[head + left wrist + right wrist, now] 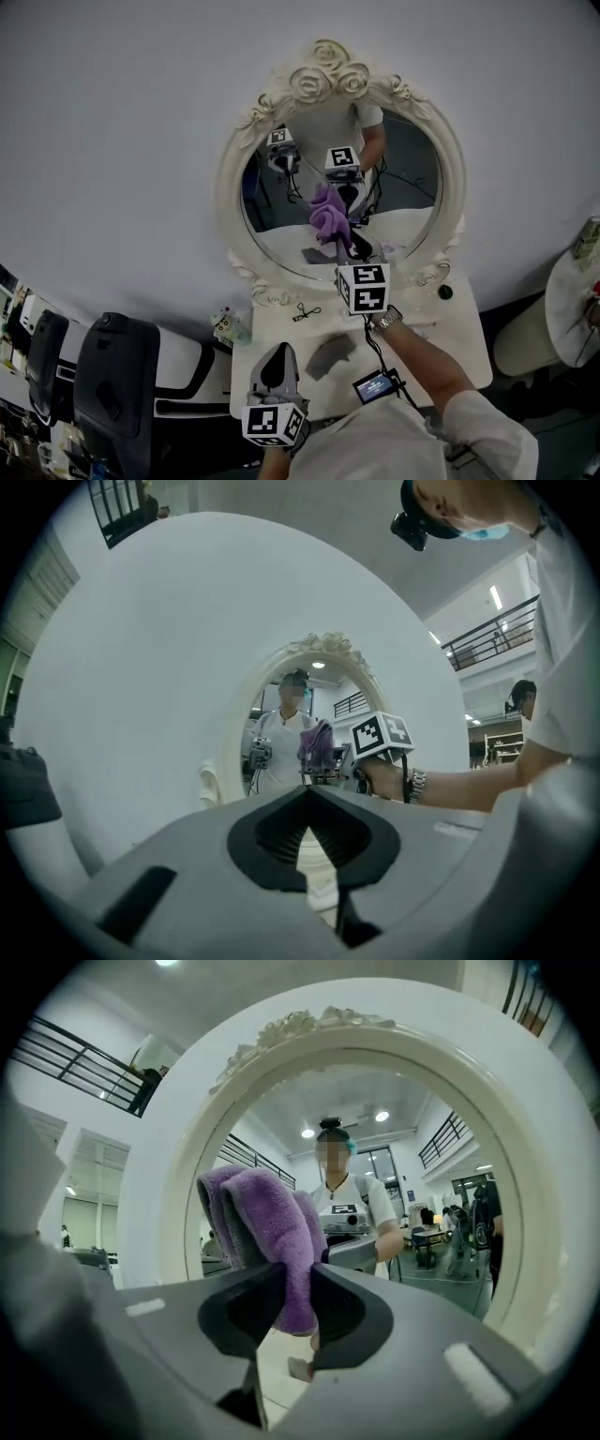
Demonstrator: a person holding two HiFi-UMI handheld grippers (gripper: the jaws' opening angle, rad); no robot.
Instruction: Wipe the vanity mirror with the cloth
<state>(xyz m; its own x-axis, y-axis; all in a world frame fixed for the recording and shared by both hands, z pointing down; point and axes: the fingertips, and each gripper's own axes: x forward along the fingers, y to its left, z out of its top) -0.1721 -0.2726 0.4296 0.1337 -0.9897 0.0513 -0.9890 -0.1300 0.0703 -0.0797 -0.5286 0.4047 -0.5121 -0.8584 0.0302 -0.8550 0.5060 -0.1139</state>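
**Purple cloth held up at the mirror, wiping stroke in hand**

Head view: the right gripper [341,242] reaches far across the vanity table [464,352]. It holds a purple cloth [328,217] at the lower middle of the oval vanity mirror [232,183]. The left gripper [277,354] sits near, to the left.

Left gripper view: its jaws are pressed together on nothing.

Right gripper view: the jaws clamp the cloth [267,1227] facing the glass. Whether the cloth touches the glass is unclear. The next move likely calls for pressing it on and sweeping sideways.
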